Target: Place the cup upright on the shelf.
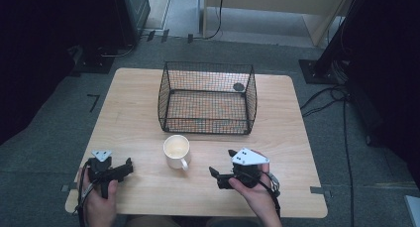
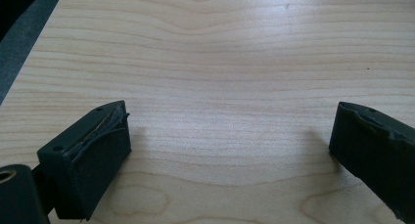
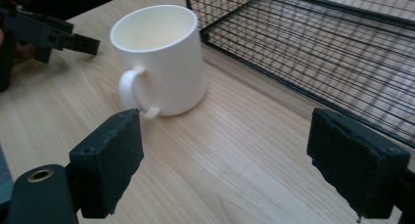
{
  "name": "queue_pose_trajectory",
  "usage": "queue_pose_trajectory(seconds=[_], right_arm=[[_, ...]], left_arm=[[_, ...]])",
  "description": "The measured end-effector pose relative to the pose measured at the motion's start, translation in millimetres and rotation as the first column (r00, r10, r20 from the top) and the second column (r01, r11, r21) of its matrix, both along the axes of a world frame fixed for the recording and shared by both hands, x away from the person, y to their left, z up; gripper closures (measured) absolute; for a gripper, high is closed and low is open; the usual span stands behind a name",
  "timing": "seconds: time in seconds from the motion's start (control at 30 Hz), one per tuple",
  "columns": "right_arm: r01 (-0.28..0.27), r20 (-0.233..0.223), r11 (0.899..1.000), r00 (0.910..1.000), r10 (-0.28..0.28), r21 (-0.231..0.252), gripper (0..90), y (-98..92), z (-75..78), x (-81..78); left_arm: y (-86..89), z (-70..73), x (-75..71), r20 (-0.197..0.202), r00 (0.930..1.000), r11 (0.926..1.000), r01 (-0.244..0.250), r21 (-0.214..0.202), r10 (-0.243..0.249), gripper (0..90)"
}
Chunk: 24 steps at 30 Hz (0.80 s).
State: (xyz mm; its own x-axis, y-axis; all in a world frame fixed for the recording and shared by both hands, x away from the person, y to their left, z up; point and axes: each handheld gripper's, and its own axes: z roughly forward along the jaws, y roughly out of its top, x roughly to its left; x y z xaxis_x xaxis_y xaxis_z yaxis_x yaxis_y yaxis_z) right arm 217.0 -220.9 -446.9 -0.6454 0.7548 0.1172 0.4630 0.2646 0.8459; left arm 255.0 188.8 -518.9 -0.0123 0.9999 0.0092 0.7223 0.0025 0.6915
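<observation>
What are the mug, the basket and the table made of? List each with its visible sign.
Mug: likely glazed ceramic; smooth, off-white, slightly glossy.
Basket: black wire mesh, probably coated metal; thin crossing wires.
Table: light wood or wood-look laminate; visible grain, faint sheen.

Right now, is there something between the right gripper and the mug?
Nothing visible. In the right gripper view, bare table lies between the open right gripper and the mug, whose handle faces the gripper. The basket stands off to the side.
</observation>
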Motion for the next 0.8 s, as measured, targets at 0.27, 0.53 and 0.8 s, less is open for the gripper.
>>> queue_pose_trajectory(seconds=[0.27, 0.53, 0.8], right_arm=[[-0.053, -0.011, 0.998, 0.9985, 0.054, 0.035, 17.4, 14.4, 0.0, 1.8], [-0.078, -0.013, 0.996, 0.9969, 0.078, 0.037, 20.9, 30.9, -0.6, 4.1], [-0.094, -0.009, 0.995, 0.9955, 0.094, 0.033, 30.6, 46.7, -1.7, 6.2]], left_arm=[[0.0, 0.0, 0.0, 0.000, 1.0000, 1.0000, 0.000, 0.000, 0.000, 1.9], [-0.2, 0.0, 0.0, 0.000, 1.0000, 1.0000, 0.004, 0.000, -0.004, 1.9], [-0.2, 0.1, -0.1, -0.001, 1.0000, 1.0000, 0.008, 0.000, -0.008, 1.9]])
